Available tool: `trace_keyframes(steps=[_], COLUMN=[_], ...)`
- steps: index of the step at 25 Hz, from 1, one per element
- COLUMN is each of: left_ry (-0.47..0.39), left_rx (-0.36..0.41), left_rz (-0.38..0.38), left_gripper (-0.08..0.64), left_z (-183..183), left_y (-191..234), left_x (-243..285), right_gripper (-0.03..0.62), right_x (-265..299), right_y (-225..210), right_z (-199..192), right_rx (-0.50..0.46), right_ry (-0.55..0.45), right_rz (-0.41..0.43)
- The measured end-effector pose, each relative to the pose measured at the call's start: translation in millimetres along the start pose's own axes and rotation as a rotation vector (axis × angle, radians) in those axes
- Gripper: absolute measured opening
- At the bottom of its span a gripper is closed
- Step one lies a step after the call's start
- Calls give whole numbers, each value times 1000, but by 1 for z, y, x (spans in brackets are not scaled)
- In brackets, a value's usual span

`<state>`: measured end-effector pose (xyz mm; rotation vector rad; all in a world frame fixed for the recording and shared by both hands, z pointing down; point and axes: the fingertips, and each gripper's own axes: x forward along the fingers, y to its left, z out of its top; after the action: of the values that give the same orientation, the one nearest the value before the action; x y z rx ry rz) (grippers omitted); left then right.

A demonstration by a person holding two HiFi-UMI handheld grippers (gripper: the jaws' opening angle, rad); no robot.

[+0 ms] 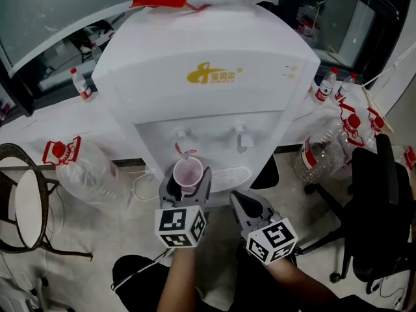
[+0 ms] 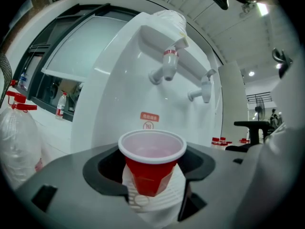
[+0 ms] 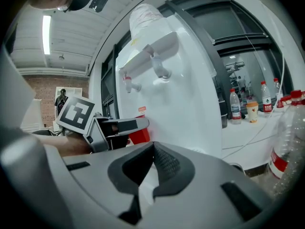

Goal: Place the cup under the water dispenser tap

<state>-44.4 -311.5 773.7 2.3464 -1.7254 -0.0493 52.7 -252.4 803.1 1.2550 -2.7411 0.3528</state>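
A red plastic cup [image 1: 188, 172] with a white rim stands upright between the jaws of my left gripper [image 1: 188, 179], which is shut on it. The cup sits right below the red-tipped tap [image 1: 184, 149] of the white water dispenser [image 1: 208, 64]. In the left gripper view the cup [image 2: 151, 163] hangs over the white drip grille [image 2: 157, 206], with the red-tipped tap [image 2: 167, 66] above it and a second tap [image 2: 204, 90] to its right. My right gripper [image 1: 245, 200] is shut and holds nothing, just right of the cup [image 3: 138, 135].
Large empty water jugs lie on the floor at the left [image 1: 84, 168] and right [image 1: 322, 149] of the dispenser. A black office chair [image 1: 380, 207] stands at the right, a round stool [image 1: 26, 200] at the left. Small bottles [image 1: 325, 84] stand on the ledge behind.
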Motion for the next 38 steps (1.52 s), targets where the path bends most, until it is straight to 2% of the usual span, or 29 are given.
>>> trace_keyframes(steps=[8, 12, 24, 31, 38], left_ry=[33, 17, 34, 4, 3], left_rx=[58, 72, 68, 113, 123], left_rz=[15, 23, -6, 32, 48], left_gripper=[311, 311, 311, 311, 311], left_z=[-8, -7, -18, -13, -14], left_y=[1, 4, -3, -1, 1], left_x=[0, 0, 2, 0, 4], right_gripper=[-2, -2, -2, -2, -2], right_x=[-8, -9, -15, -23, -31], right_y=[-2, -2, -5, 0, -4], right_z=[-7, -6, -4, 0, -1], right_rx=[1, -7, -6, -28, -48], right_ry=[7, 0, 3, -8, -9], right_rz=[-9, -11, -35, -23, -18])
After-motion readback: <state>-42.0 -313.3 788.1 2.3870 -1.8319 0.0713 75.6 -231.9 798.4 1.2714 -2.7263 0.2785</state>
